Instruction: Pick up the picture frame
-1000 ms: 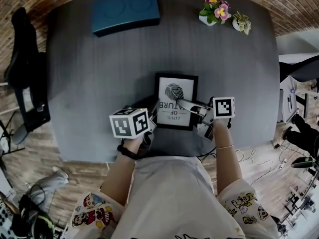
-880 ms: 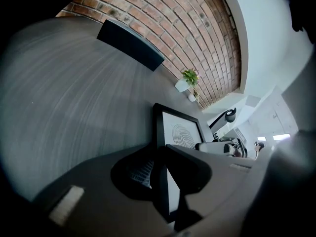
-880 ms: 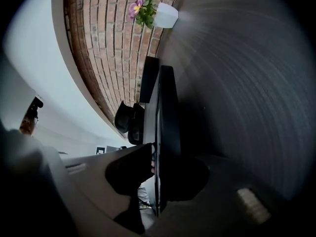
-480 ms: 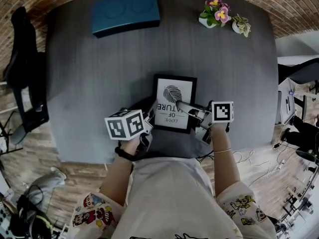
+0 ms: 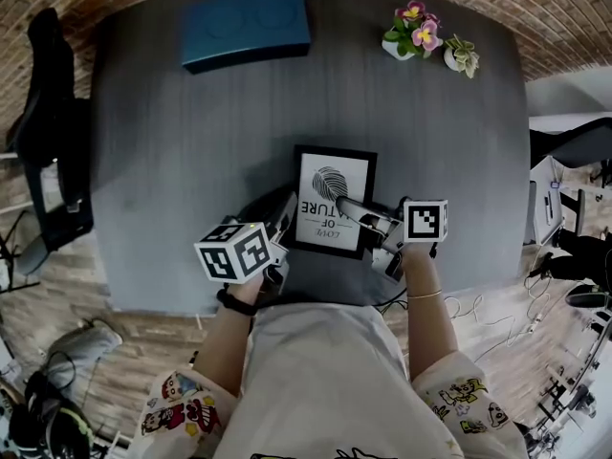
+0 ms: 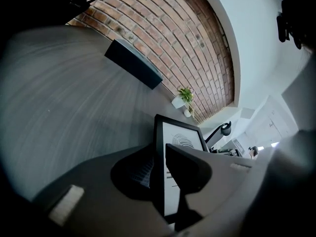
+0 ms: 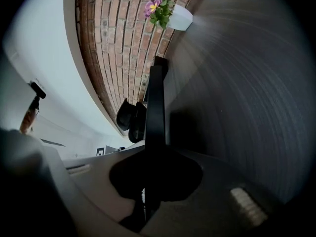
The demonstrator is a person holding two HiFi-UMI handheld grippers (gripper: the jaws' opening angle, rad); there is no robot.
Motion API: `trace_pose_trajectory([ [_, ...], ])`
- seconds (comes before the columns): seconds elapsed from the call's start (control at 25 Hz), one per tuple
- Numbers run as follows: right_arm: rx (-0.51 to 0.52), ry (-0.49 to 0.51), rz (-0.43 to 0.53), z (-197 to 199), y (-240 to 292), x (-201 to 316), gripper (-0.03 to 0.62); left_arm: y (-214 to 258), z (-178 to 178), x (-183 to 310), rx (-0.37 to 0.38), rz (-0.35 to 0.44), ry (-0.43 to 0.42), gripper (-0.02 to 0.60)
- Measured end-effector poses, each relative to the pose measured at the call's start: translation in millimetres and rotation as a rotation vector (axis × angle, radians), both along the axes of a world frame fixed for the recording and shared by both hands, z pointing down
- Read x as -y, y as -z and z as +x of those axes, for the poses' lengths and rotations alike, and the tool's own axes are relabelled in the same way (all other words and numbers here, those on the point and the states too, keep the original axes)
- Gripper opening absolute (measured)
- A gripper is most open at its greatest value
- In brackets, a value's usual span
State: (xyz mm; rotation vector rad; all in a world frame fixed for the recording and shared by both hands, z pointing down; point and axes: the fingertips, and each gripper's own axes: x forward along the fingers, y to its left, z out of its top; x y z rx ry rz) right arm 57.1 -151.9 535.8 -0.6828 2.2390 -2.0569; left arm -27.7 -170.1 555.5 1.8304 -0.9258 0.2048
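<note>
The left gripper (image 6: 159, 154) and the right gripper (image 7: 154, 157) are each clamping a side edge of the black rectangular picture frame (image 5: 330, 185), which is lying on the grey table (image 5: 191, 161); the grasp is seemingly finishing, and lifting next is likely calling for both hands rising evenly.

Dim, even light — strong fisheye curvature, dark vignetted corners; near foreground soft.

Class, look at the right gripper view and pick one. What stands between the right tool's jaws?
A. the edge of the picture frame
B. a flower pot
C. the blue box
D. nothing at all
A: the right gripper view shows the picture frame edge-on between the jaws of the right tool, which are shut on it.
</note>
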Motion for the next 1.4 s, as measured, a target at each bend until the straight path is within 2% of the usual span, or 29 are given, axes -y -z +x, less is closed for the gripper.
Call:
trace_pose_trajectory([
  [0.24, 0.000, 0.003, 0.052, -3, 21, 3, 0.012, 25, -8, 4, -0.007, 0.084, 0.030, 0.086],
  [0.56, -0.015, 0.007, 0.160, -6, 54, 8, 0.012, 68, -16, 9, 0.029, 0.233, 0.030, 0.084],
  [0.76, -0.145, 0.007, 0.287, 11, 71, 8, 0.012, 98, -20, 3, 0.063, 0.330, 0.028, 0.081],
  [1.08, -0.194, -0.069, 0.477, 21, 131, -4, 0.012, 145, -24, -14, 0.132, 0.480, 0.018, 0.078],
  [1.4, -0.381, -0.091, 0.707, 32, 180, -24, 0.012, 187, -21, -37, 0.238, 0.631, -0.012, 0.074],
])
